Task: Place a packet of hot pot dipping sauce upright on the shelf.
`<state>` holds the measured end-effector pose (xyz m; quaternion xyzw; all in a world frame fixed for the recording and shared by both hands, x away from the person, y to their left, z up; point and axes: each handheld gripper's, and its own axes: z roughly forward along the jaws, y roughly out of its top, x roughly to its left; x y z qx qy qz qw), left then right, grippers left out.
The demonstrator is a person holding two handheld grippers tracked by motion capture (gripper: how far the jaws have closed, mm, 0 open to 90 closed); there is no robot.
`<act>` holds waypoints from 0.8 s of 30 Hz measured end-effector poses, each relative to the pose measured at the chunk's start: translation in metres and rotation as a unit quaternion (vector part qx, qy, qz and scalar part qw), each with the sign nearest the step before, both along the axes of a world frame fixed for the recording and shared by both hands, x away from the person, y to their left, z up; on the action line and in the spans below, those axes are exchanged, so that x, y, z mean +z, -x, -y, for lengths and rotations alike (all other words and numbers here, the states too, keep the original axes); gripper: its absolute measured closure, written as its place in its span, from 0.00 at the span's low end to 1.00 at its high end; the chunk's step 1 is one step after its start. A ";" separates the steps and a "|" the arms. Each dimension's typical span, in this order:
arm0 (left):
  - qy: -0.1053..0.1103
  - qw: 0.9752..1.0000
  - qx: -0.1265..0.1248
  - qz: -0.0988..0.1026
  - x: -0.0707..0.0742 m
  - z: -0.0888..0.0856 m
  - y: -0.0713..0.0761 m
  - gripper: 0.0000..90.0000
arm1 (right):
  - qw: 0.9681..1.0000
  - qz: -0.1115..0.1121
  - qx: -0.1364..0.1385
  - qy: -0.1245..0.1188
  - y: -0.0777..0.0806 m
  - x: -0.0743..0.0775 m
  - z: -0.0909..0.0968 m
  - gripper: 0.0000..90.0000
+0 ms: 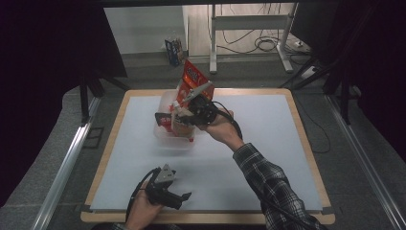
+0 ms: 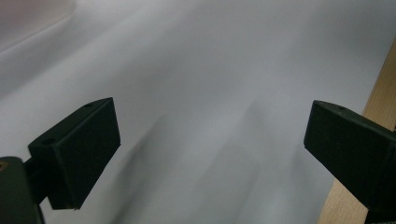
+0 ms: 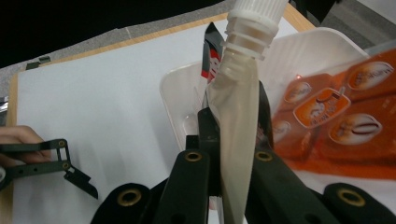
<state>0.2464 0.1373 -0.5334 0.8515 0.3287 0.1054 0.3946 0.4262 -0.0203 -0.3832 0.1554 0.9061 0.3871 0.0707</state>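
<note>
My right gripper (image 3: 236, 106) is shut on a beige spout pouch (image 3: 239, 140) with a white screw cap (image 3: 254, 16), held just in front of a clear plastic tub (image 3: 303, 51). An orange snack bag (image 3: 336, 116) leans in the tub, and a small red and black packet (image 3: 212, 53) stands behind the pouch. In the high view the right gripper (image 1: 184, 117) sits at the tub (image 1: 165, 139), with the orange bag (image 1: 194, 79) standing tall behind it. My left gripper (image 1: 179, 188) rests near the table's front edge. Its jaws (image 2: 210, 144) are wide open over bare white surface.
The white mat (image 1: 268, 143) lies on a wooden board whose edge (image 2: 380, 98) runs close beside the left gripper. Beyond the table stand a desk frame with cables (image 1: 249, 28) and a small box on the floor (image 1: 173, 50). Dark curtains hang on both sides.
</note>
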 end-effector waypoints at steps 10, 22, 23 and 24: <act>-0.001 1.000 0.000 0.000 0.000 -0.001 0.000 0.04 | 1.000 -0.007 0.013 0.023 -0.003 -0.015 -0.027 0.98; -0.005 1.000 0.001 0.002 0.001 -0.002 0.000 0.04 | 0.999 -0.018 0.012 0.040 -0.008 -0.040 -0.039 0.98; -0.006 1.000 0.001 0.002 0.001 -0.002 0.000 0.04 | 0.999 -0.019 0.012 0.037 -0.008 -0.042 -0.040 0.98; -0.006 1.000 0.001 0.002 0.001 -0.002 0.000 0.04 | 0.999 -0.020 0.011 0.034 -0.008 -0.044 -0.041 0.97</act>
